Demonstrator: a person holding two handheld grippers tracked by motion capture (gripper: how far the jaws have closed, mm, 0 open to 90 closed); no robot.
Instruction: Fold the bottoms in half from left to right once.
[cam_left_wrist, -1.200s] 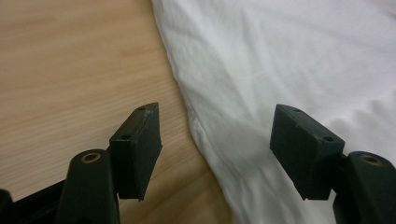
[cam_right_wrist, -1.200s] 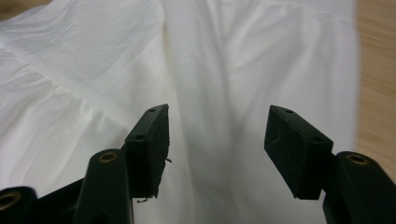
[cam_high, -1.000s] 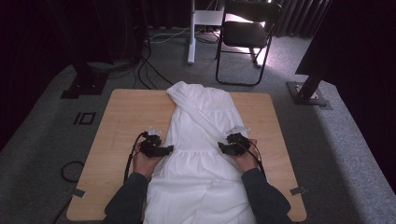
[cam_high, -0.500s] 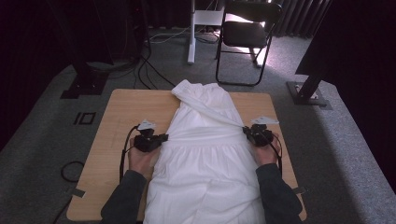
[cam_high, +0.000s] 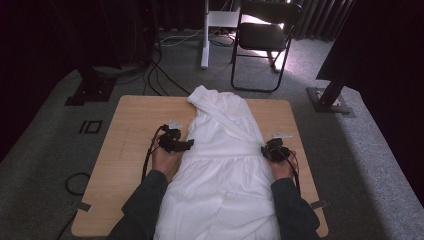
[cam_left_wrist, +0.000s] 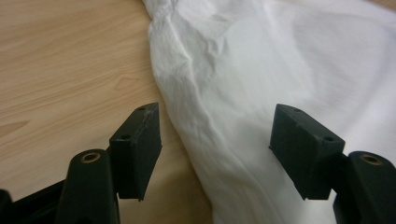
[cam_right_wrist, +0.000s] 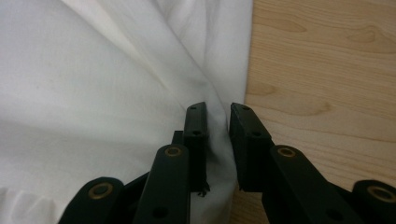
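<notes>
From the high view, a white garment lies lengthwise down the middle of the wooden desk, its narrow folded end toward the far edge and its wide skirt running off the near edge between the person's dark sleeves. The left gripper sits at the garment's left edge about halfway along, and the right gripper sits at the right edge at about the same level, each held in a hand with its cable trailing back along the forearm. A black folding chair stands on the grey carpet beyond the desk. In the left gripper view, the two black fingers stand wide apart and have just been opening; the creased left edge of the garment passes between them, nearer the right-hand one, while the other hangs over bare wood, and neither pad presses on the cloth. In the right gripper view, the fingers stand close together with only a narrow gap and have just been opening a little; a bunched fold at the edge of the garment sits in that gap, right where the cloth meets the wood, and I cannot tell whether the pads are pinching it.
</notes>
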